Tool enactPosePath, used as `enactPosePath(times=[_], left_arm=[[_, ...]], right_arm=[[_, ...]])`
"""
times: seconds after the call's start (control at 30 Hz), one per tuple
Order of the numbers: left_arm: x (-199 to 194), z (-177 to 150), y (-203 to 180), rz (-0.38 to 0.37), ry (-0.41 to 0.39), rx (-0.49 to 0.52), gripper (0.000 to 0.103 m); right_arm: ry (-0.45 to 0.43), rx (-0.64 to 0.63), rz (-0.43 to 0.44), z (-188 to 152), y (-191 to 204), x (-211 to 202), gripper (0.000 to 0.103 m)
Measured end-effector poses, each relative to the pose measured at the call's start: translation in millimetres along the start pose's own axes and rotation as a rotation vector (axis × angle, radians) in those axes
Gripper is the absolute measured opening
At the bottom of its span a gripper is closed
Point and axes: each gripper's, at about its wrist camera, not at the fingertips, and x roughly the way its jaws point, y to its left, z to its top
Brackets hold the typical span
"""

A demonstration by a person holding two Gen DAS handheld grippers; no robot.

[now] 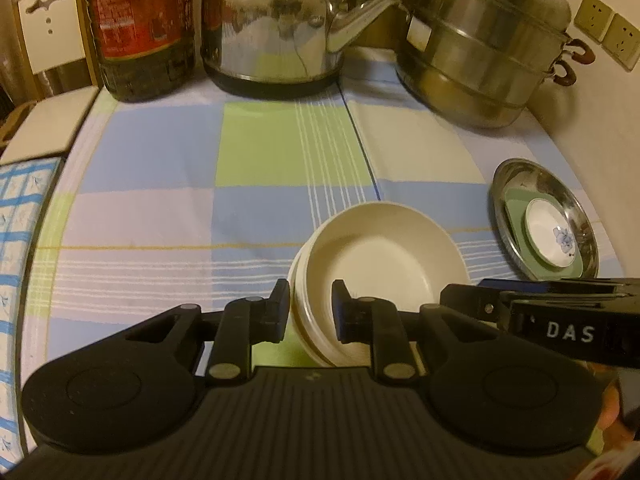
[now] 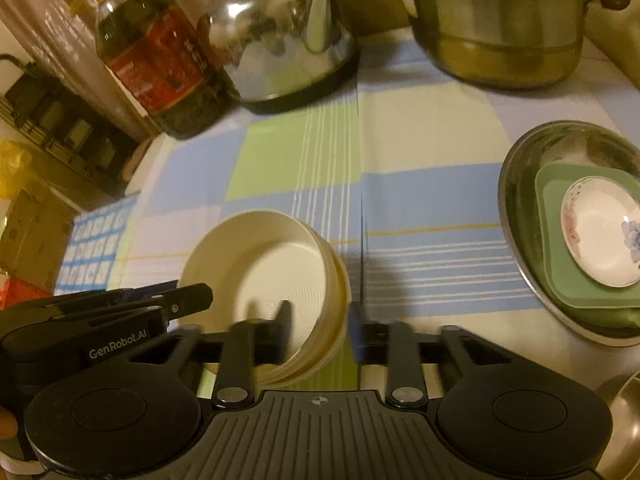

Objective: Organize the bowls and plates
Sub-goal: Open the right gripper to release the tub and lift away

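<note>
Table: a checked cloth (image 1: pixel 168 160) of blue, green and cream squares covers the top, crowded along its far edge with kitchen metalware.
Steamer pot (image 1: pixel 484 52): a tiered steel pot stands upright at the far right, its brown handles toward the wall.
Kettle (image 1: pixel 276 24): polished steel, upright at far centre, spout aimed right at the steamer.
Oil bottle (image 1: pixel 140 28): a red-labelled bottle of dark liquid stands upright left of the kettle.
Steel basin (image 2: pixel 516 200): sits on the cloth to the right, well apart from the bowls; it holds a pale green square dish (image 2: pixel 552 264), and in that dish rests a small white saucer (image 2: pixel 596 232) with a blue flower.
Cream bowls (image 1: pixel 380 256): two or more nested round bowls at near centre, mouth facing up and tipped slightly; being round, they show no long axis. The outer rim shows as stacked bands on the left side.
Left gripper (image 1: pixel 310 308): its fingers straddle the stack's left wall, one outside, one inside the bowl; a thin gap shows beside the outer pad, and whether the pads press is unclear.
Right gripper (image 2: pixel 320 326): its fingers straddle the stack's right wall with space on both sides, jaws apart and not pressing; the picture is motion-blurred here.
</note>
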Motion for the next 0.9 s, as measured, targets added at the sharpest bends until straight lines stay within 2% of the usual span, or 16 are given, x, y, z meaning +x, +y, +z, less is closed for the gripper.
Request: enactPosePath(times=[0.2, 0.47, 0.9], left_arm=[[-30.9, -5.6, -4.3, -0.013, -0.053, 0.024, 0.021], [-69.0, -36.2, -8.5, -0.030, -0.052, 0.042, 0.023], [-123.9, -118.1, -38.8, 0.023, -0.020, -0.010, 0.023]], right_arm=[[-0.067, 0.010, 0.008, -11.0, 1.2, -31.9, 0.046], [-0.126, 0.020, 0.014, -47.2, 0.3, -78.4, 0.051], [-0.098, -0.037, 0.068, -118.8, -14.5, -136.9, 0.059]])
